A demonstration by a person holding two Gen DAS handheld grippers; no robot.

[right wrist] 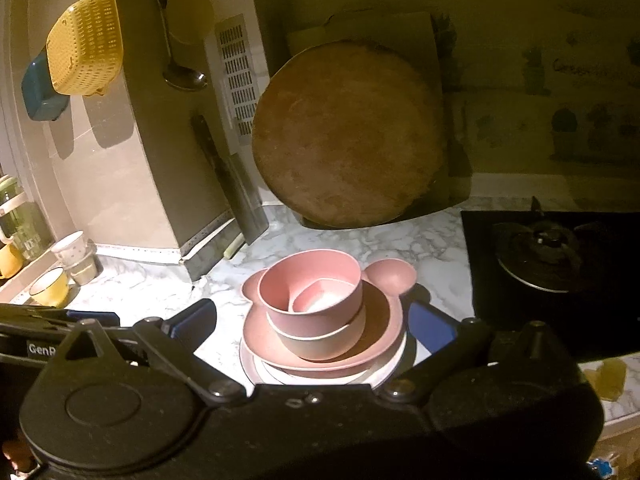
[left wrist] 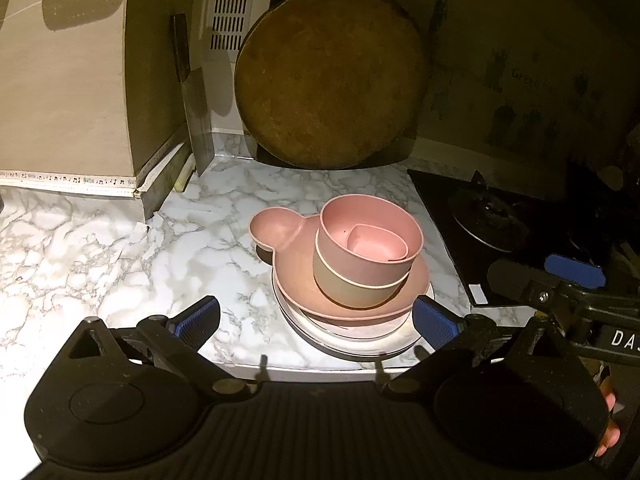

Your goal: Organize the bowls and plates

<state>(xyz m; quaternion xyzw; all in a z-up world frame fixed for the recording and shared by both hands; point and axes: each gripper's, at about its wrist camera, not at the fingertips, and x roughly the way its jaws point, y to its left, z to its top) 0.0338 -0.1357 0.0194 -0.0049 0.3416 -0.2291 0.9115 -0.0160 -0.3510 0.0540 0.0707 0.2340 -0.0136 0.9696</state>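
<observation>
left gripper (left wrist: 316, 320) wide open w/ nothing held, stack of plates (left wrist: 352, 332) w/ nested bowls (left wrist: 364, 256) on marble tabletop (left wrist: 120, 264) just ahead btwn both grippers, right gripper (right wrist: 312, 326) wide open, empty, stove (right wrist: 552, 264) at right

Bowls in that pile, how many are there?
3 show: a small pink plastic bowl inside a bigger pink bowl, inside a beige bowl, all on the pink eared plate. More may be hidden.
</observation>
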